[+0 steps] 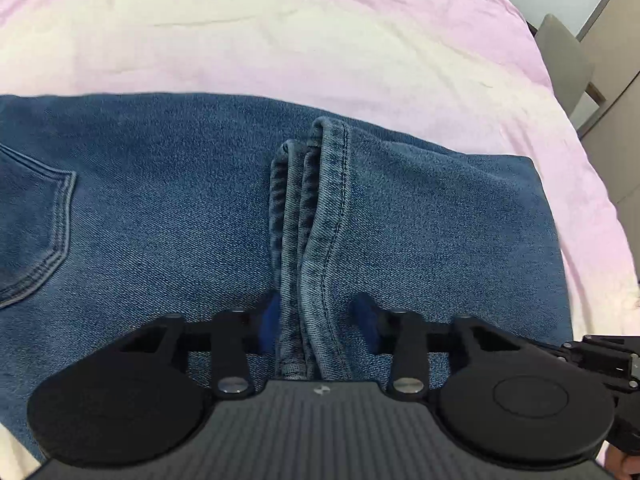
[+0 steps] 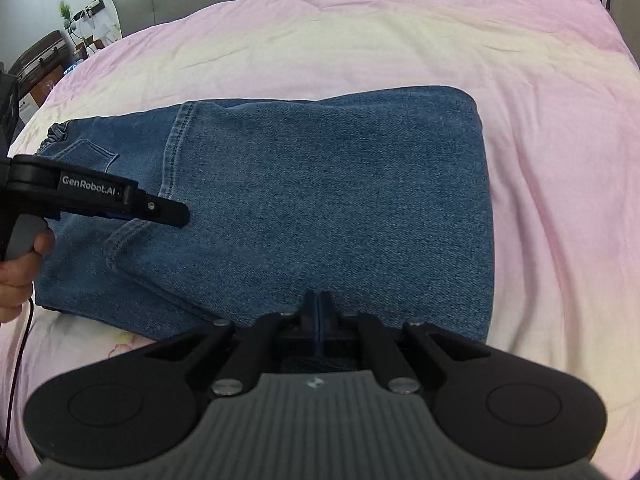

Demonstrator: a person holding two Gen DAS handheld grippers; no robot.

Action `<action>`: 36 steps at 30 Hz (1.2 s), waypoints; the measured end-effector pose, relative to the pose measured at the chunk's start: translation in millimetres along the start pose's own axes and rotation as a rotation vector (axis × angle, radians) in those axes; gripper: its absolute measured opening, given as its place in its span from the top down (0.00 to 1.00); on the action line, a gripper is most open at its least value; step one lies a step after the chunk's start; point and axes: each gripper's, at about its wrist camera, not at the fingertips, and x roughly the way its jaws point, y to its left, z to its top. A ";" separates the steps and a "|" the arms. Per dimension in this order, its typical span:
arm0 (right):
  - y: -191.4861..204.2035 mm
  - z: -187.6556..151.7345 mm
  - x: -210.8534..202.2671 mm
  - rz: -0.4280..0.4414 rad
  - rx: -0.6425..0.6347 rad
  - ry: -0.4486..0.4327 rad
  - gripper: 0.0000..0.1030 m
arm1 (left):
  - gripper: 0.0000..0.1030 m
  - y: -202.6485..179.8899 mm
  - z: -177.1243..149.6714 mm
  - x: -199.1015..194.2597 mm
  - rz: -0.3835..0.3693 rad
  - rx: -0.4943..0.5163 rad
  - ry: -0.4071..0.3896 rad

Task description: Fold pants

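Folded blue jeans lie on a pink bed, long axis crosswise; the left gripper, part-open, straddles their bunched hem directly ahead, while the right gripper, pinched closed and empty, hovers over the near edge.

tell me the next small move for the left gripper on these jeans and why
Probably close the left gripper on the bunched hem of the jeans. Its jaws stand apart with the stacked hem layers between them, seemingly not yet pinched, while the right gripper is already shut at the near edge.
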 end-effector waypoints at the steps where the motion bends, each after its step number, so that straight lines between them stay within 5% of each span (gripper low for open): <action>1: -0.1 0.7 -0.1 -0.001 0.001 0.001 1.00 | 0.70 -2.4 -2.1 -3.2 0.018 0.005 -0.022; 3: -0.5 2.8 -3.4 0.004 0.001 0.003 1.00 | 0.89 -7.4 -4.3 -14.7 0.027 0.033 -0.078; 9: -12.6 8.8 -34.3 0.005 0.028 -0.069 1.00 | 0.91 -12.1 8.7 -62.4 -0.002 0.099 -0.185; 15: -35.8 16.7 -55.4 -0.058 -0.010 -0.099 0.99 | 0.91 13.9 6.7 -35.1 0.019 0.074 -0.067; 21: -55.2 41.8 -34.4 -0.115 -0.110 -0.114 0.99 | 0.89 15.4 3.7 -5.4 0.037 0.089 0.002; 29: -73.1 103.6 32.4 -0.171 -0.124 -0.080 1.00 | 0.86 5.7 16.5 10.0 0.034 0.133 0.045; 36: -92.8 109.9 74.6 -0.168 -0.043 -0.005 1.00 | 0.83 5.5 19.9 15.9 0.020 0.123 0.052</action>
